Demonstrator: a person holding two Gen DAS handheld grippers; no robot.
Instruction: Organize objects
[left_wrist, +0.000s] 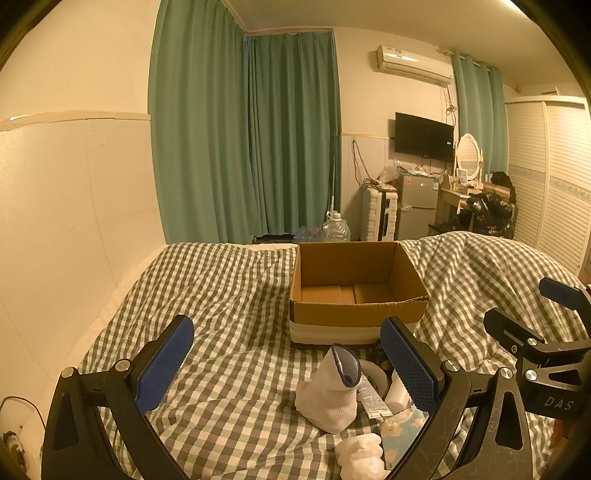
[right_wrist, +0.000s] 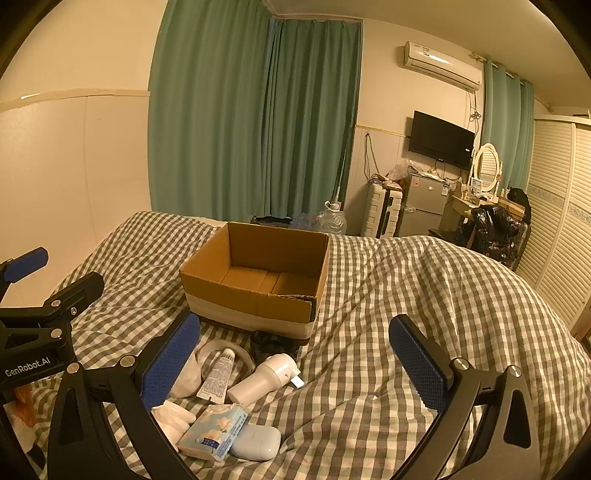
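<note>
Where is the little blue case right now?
In the right wrist view the little blue case lies low and left of centre on the checked blanket, touching the tissue pack, nearer the camera than the cardboard box.

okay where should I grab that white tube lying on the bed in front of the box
Grip the white tube across its flat middle, coming from above. It lies flat, cap toward the cardboard box, with a tape ring and a white bottle crowding its sides.
</note>
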